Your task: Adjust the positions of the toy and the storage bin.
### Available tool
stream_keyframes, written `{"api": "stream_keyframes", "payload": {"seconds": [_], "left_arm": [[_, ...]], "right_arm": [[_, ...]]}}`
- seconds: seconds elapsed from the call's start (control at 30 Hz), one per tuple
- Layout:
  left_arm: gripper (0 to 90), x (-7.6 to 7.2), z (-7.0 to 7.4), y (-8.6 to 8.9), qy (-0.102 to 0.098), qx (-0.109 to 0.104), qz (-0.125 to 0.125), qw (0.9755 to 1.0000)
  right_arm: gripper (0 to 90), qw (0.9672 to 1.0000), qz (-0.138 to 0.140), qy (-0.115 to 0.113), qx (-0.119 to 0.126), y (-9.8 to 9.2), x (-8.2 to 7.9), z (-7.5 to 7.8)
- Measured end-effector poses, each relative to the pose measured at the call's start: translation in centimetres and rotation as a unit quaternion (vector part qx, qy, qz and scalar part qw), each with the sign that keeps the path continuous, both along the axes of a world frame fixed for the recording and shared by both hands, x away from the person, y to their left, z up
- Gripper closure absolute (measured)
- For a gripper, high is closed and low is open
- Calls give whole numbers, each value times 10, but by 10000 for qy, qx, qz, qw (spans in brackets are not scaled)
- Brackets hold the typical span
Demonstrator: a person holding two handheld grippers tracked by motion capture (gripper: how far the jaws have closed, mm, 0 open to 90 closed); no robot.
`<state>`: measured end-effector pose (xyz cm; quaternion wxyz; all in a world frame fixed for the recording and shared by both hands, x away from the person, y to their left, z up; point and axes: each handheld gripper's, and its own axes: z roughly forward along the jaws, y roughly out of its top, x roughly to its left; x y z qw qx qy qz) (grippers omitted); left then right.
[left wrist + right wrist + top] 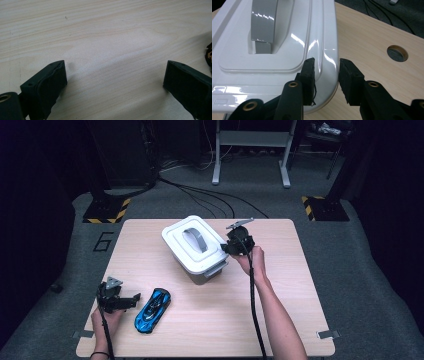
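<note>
Right gripper view looks along the right claw [326,75], whose two black jaws pinch the rounded edge of the white lid [287,50] on the storage box, one pad on top of the rim and the other outside it. A grey handle [263,23] lies folded in the lid's recess (glossy, catching the light). From the high view, the white box [197,250] stands near the middle of the wooden bench [280,320], toward its far edge, and the right claw [225,248] meets the lid at its right side. The left claw [131,300] rests low at the bench's near left, jaws spread wide over bare wood with nothing between them. A blue toy car [153,310] lies just beside it, apart from the box.
</note>
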<state>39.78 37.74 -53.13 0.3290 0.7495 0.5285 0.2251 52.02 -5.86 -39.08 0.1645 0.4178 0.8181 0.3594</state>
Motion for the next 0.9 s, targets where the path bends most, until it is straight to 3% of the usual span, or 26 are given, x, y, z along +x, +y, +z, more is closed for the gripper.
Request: {"api": "stream_keyframes", "payload": {"seconds": [0.37, 0.53, 0.73, 0.9], "left_arm": [[49, 0, 0, 0, -9, -5, -1, 10000], [52, 0, 0, 1, -14, 34, -37, 10000], [55, 0, 1, 0, 13, 1, -29, 10000], [57, 0, 1, 1, 19, 37, -58, 10000]], "right_arm": [[619, 9999, 97, 114, -14, 13, -26, 1], [543, 9999, 53, 31, -97, 16, -27, 6], [469, 9993, 303, -233, -13, 31, -22, 21], [482, 9985, 478, -250, 11, 49, -18, 27]]}}
